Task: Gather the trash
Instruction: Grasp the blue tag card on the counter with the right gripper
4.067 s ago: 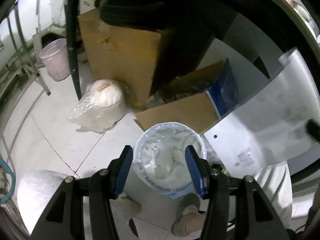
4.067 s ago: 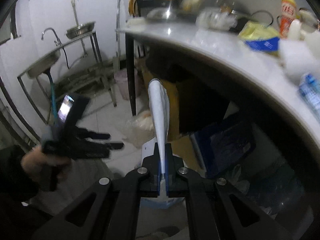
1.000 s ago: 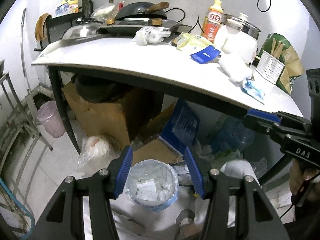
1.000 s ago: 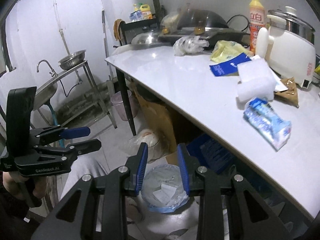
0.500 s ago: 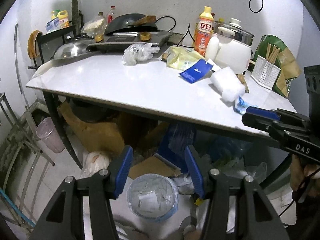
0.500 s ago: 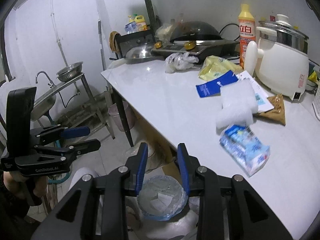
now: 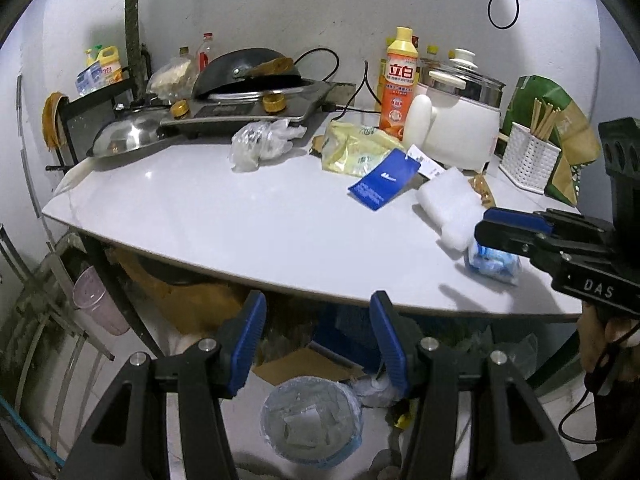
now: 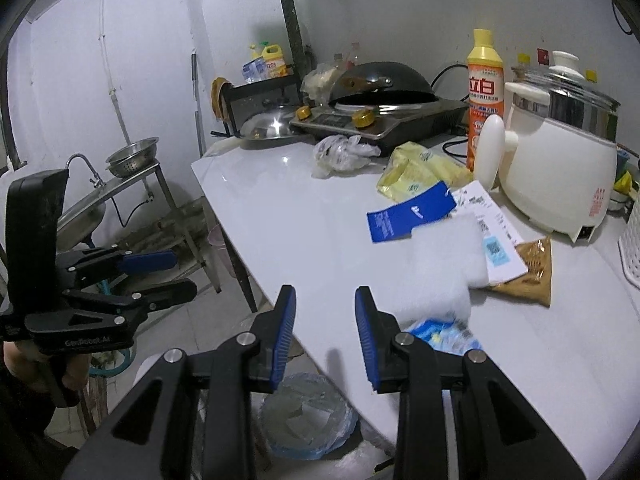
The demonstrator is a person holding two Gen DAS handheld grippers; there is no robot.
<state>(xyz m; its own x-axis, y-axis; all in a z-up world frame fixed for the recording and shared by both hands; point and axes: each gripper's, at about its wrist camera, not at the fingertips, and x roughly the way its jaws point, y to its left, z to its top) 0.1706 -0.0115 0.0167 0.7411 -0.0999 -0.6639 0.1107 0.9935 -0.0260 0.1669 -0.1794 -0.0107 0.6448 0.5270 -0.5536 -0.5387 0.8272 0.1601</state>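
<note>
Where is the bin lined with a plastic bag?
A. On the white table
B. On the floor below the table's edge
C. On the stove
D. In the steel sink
B: the lined bin sits on the floor, below the near edge of the white table.

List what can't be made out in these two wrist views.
- Blue-and-white packet: left view, partly hidden by the right hand-held gripper; right view, motion-blurred.
- Trash bin contents: too small in both views, partly behind fingers.
- Under the table: dark, cluttered.
- White basket: cut off by the right view's edge.
</note>
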